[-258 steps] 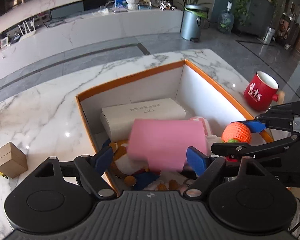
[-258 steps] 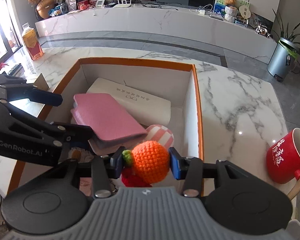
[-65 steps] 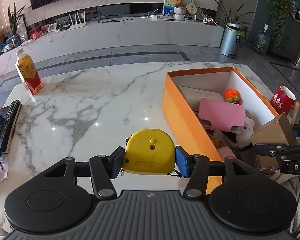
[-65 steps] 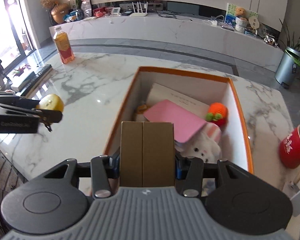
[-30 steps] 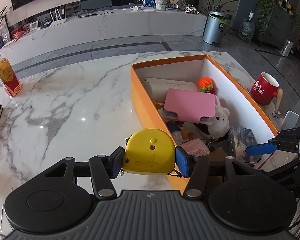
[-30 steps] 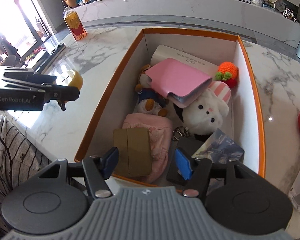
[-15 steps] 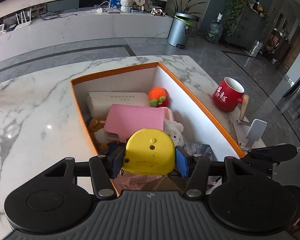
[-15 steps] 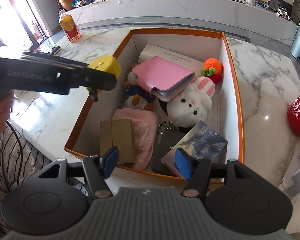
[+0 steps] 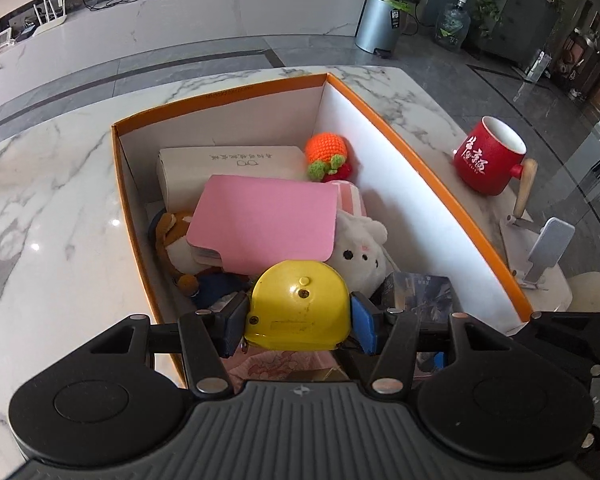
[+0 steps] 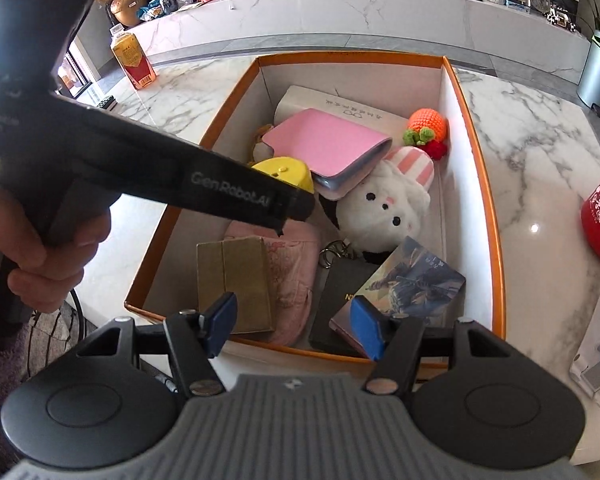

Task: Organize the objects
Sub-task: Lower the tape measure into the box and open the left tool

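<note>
A: Largest item, pls?
B: Marble table (image 9: pixel 52 208), w/ orange-rimmed white box (image 9: pixel 428 184) on it, open top, long axis running near to far.

A: Box contents, big to small?
B: Far end: white carton (image 9: pixel 228 164) lying flat. Pink wallet (image 9: pixel 268 220) rests on it, tilted, overlapping a white plush rabbit (image 10: pixel 384 204) to the right. Near left: brown cardboard box (image 10: pixel 236 280) on a pink pouch (image 10: pixel 292 264). Near right: illustrated card box (image 10: pixel 412 280) leaning on a black case (image 10: pixel 340 280). Left wall: orange-and-white plush (image 9: pixel 172 236), partly hidden under the wallet. Far right corner: crocheted orange (image 9: pixel 326 150), touching the right wall, w/ a red bit just beside it.

A: Outside the box?
B: Red mug (image 9: pixel 488 160) w/ wooden handle on the table, right of box, apart from it. Drink bottle (image 10: pixel 134 62) far left on the table.

A: Left gripper (image 9: pixel 298 318)?
B: Tongs clamped on yellow tape measure (image 9: pixel 298 304), pads on both its flanks. It hangs above the box interior, over the near-left part, not touching the contents. A hand (image 10: pixel 40 248) grips the handle, seen in right wrist view.

A: Right gripper (image 10: pixel 296 320)?
B: Tongs spread wide, nothing betw. them; sits at the near rim, above the cardboard box and the black case.
</note>
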Demonstrator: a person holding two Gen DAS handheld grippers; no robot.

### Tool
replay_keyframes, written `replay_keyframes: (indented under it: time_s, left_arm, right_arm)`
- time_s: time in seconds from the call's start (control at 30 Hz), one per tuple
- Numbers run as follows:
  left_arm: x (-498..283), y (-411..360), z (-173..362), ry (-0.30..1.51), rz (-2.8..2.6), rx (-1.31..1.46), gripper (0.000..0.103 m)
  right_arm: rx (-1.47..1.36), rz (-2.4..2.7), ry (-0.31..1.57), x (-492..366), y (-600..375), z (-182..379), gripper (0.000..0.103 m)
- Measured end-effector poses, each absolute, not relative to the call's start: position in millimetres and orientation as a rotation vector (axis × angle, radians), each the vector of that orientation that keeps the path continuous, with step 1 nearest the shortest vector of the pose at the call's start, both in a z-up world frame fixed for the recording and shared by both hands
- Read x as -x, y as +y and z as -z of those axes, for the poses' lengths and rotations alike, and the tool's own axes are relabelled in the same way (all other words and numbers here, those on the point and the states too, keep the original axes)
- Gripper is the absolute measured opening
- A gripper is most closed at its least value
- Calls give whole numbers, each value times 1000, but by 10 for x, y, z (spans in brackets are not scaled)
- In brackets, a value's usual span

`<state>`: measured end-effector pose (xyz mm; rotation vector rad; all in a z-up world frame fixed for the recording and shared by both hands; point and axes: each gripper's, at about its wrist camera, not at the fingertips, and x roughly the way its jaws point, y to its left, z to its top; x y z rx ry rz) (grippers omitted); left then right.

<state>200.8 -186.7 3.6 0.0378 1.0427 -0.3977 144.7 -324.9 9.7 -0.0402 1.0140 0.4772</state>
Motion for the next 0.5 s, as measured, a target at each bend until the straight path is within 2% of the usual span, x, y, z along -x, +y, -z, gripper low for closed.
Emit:
replay_keyframes:
  time_s: [0.17, 0.5]
  left_arm:
    - [-2067, -2101, -133, 1021, 563, -22, 63]
    - [-2215, -2647, 242, 1139, 664, -146, 64]
  right_arm:
    - [11, -463, 1003, -1409, -3312, -118, 65]
    - [20, -464, 1019, -1447, -3339, -135, 65]
